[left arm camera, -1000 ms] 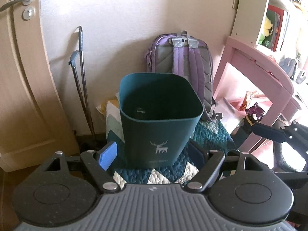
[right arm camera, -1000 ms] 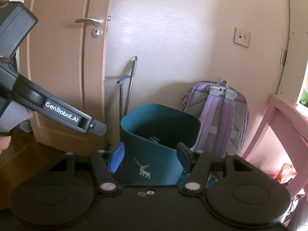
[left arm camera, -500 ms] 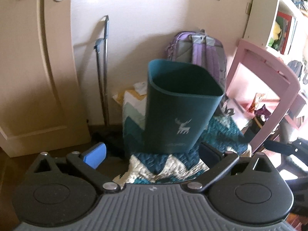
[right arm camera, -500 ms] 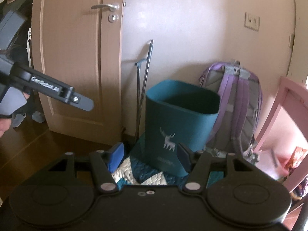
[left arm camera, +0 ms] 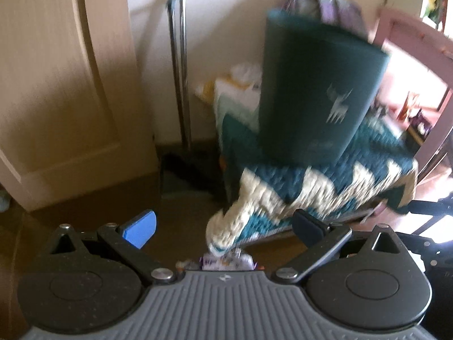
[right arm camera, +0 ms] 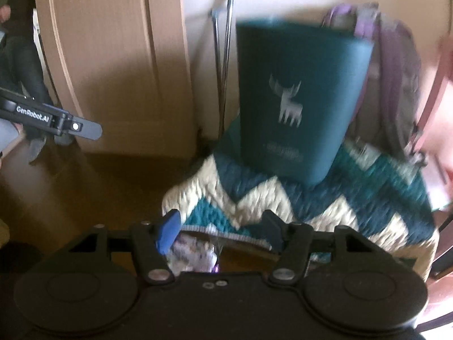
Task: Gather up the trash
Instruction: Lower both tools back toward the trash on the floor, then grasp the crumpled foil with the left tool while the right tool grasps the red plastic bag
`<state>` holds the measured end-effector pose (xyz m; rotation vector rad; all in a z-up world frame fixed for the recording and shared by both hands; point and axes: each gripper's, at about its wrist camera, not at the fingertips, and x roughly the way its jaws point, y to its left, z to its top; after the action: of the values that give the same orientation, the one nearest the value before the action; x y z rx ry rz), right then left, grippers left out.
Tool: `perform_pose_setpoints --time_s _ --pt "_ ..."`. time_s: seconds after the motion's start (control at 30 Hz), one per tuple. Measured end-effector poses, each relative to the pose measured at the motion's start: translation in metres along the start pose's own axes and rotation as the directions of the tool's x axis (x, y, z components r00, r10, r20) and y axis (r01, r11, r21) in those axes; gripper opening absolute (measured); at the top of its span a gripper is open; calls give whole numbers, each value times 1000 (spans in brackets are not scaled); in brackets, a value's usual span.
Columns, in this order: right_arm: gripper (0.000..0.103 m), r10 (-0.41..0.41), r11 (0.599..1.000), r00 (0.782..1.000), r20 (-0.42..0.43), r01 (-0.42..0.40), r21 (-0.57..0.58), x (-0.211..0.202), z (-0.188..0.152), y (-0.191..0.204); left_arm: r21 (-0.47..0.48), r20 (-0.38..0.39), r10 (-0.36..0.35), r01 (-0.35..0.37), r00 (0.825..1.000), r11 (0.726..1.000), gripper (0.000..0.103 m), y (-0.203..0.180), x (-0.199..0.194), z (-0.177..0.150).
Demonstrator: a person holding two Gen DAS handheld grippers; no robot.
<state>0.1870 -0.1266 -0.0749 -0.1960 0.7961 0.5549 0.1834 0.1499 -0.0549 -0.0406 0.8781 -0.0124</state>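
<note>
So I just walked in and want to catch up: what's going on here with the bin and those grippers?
A person holds two grippers; neither grips anything. The left gripper is wide open, and the right gripper is opening over a crumpled wrapper on the floor. The teal bin stands on a zigzag blanket.

R gripper [right arm camera: 219, 231] jaws opening, empty | bin [right arm camera: 297, 96] on blanket [right arm camera: 354, 204]

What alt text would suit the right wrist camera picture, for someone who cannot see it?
A blurred dark teal plastic bin with a white deer logo stands on a teal-and-cream zigzag knitted blanket near a beige wooden door. In front, the right gripper opens, empty, above a crumpled purple-and-white wrapper on the floor.
</note>
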Motion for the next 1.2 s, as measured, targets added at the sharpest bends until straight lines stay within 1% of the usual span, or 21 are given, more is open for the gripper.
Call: perform_pose_setpoints --time_s 0.07,0.13,0.2,0.27,0.33,0.4,0.5,0.57,0.6,0.67,0.77,0.83,0.9,1.0,1.1,1.2 --pt "63 -2 1000 997 -73 1 -11 26 -9 0 -10 -39 -2 2 999 1000 103 12 24 -13" --pt "63 -7 1000 992 -125 4 -28 51 -21 0 -18 -88 9 -11 996 1000 103 25 51 -27" --pt "63 2 999 983 -185 -11 -45 77 -36 2 -32 -146 12 -17 989 999 103 39 81 -41" --pt "63 7 998 968 -251 -21 -53 105 -52 3 -52 -204 9 -20 979 998 103 52 110 -55" --pt "63 15 998 951 -307 -34 -57 132 -69 4 -70 -268 -6 -14 963 997 103 65 139 -71" --pt "62 12 997 933 -360 -37 -65 157 -83 6 -73 -324 -1 -24 946 997 103 75 168 -91" --pt "61 8 996 896 -443 -48 -79 194 -108 6 -75 -393 7 -39 920 996 103 82 209 -119" --pt "61 -8 993 874 -486 -50 -106 215 -123 4 -78 -434 -6 -31 901 996 103 84 234 -136" --pt "60 -20 991 865 -502 -51 -127 226 -132 4 -80 -454 -14 -25 891 996 103 84 246 -144" --pt "60 -40 984 839 -543 -62 -169 246 -149 2 -65 -490 -27 -5 871 998 103 80 269 -161" --pt "60 -59 968 806 -590 -97 -230 267 -174 1 17 -536 -34 51 844 999 103 66 301 -187" --pt "61 -71 956 782 -619 -123 -266 282 -194 2 57 -559 -33 79 828 995 103 56 322 -204" --pt "61 -74 947 749 -658 -154 -283 297 -215 3 75 -590 -47 113 806 991 103 46 341 -222" --pt "62 -73 934 711 -699 -197 -298 312 -237 6 111 -627 -58 162 777 981 103 31 365 -252" --pt "62 -99 904 682 -724 -242 -351 325 -259 12 141 -651 -62 201 756 969 102 21 383 -276" --pt "62 -137 874 664 -735 -268 -405 339 -281 14 203 -666 -38 231 745 952 102 11 397 -297"
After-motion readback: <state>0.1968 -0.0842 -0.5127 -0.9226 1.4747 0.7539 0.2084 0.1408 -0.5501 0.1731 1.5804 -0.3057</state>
